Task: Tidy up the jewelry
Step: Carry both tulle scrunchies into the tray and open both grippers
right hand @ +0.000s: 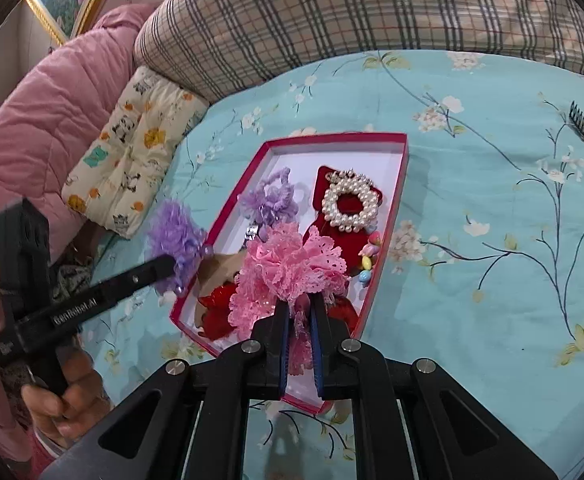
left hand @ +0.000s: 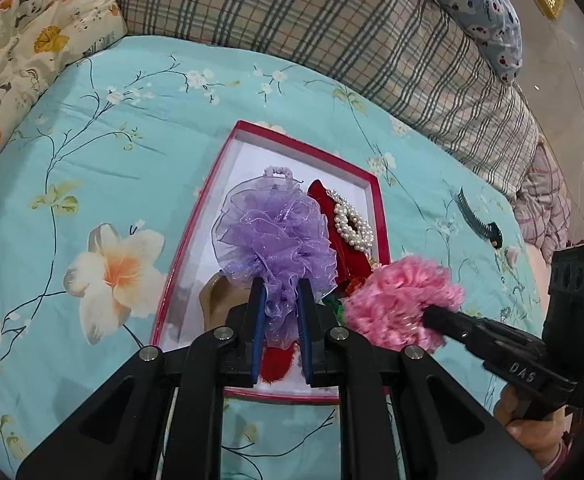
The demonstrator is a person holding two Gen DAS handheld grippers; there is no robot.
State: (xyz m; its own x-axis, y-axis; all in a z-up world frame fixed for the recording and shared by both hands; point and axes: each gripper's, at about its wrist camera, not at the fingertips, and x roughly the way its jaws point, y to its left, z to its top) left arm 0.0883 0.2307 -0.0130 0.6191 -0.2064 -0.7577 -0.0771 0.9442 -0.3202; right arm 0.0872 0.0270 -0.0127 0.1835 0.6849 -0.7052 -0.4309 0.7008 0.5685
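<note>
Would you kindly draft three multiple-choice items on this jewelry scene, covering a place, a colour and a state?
1. Where does the pearl ring lie?
A. inside the red box
B. on the bedspread
C. on the pillow

2. What colour is the ruffled piece held by the right gripper?
A. purple
B. pink
C. white

3. How is the left gripper?
A. open, holding nothing
B. shut on the purple scrunchie
C. out of view

Answers: 1 A, the pearls rest on red velvet within the box walls; 2 B, the pink scrunchie sits between its fingers; 3 B, both fingers pinch the purple mesh.
</note>
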